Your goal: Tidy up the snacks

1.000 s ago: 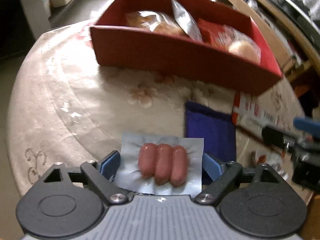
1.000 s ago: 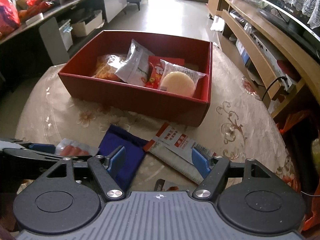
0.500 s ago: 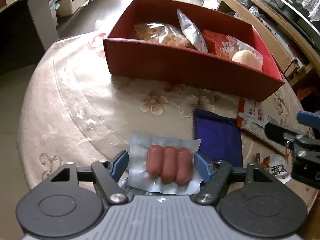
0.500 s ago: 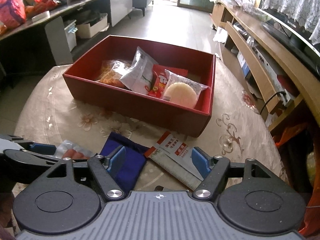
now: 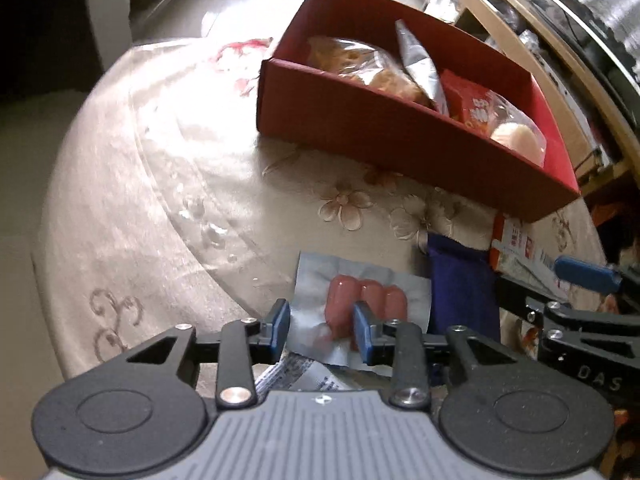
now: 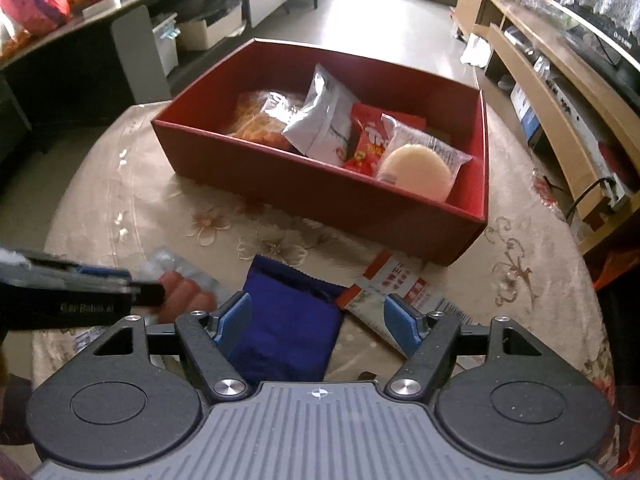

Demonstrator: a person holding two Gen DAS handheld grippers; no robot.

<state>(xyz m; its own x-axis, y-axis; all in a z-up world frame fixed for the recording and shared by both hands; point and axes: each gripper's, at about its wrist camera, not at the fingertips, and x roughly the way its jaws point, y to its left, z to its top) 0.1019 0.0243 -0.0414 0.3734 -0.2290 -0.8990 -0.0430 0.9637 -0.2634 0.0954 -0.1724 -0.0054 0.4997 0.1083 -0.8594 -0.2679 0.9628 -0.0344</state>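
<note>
A clear pack of three pink sausages [image 5: 372, 300] lies near the table's front edge, and my left gripper [image 5: 321, 328] is shut on its crumpled near edge. The right wrist view shows the same pack [image 6: 184, 288] at the left gripper's [image 6: 148, 290] tips. My right gripper [image 6: 319, 320] hangs open over a dark blue pouch [image 6: 288, 320] and a red-and-white packet [image 6: 396, 280], touching neither. One of its fingers [image 5: 584, 275] shows at the right of the left wrist view. Behind them stands the red box [image 6: 320, 192].
The box [image 5: 380, 132] holds an orange snack bag [image 6: 260, 120], a silver pouch [image 6: 320, 124], a red bag [image 6: 368, 140] and a round cake in clear wrap [image 6: 416, 168]. A white printed packet [image 5: 304, 376] lies under my left gripper. Shelving runs along the right.
The left jaws have gone from wide open around the sausage pack to shut on it, crumpling its wrapper. The right gripper has stayed open and shifted only a little.
</note>
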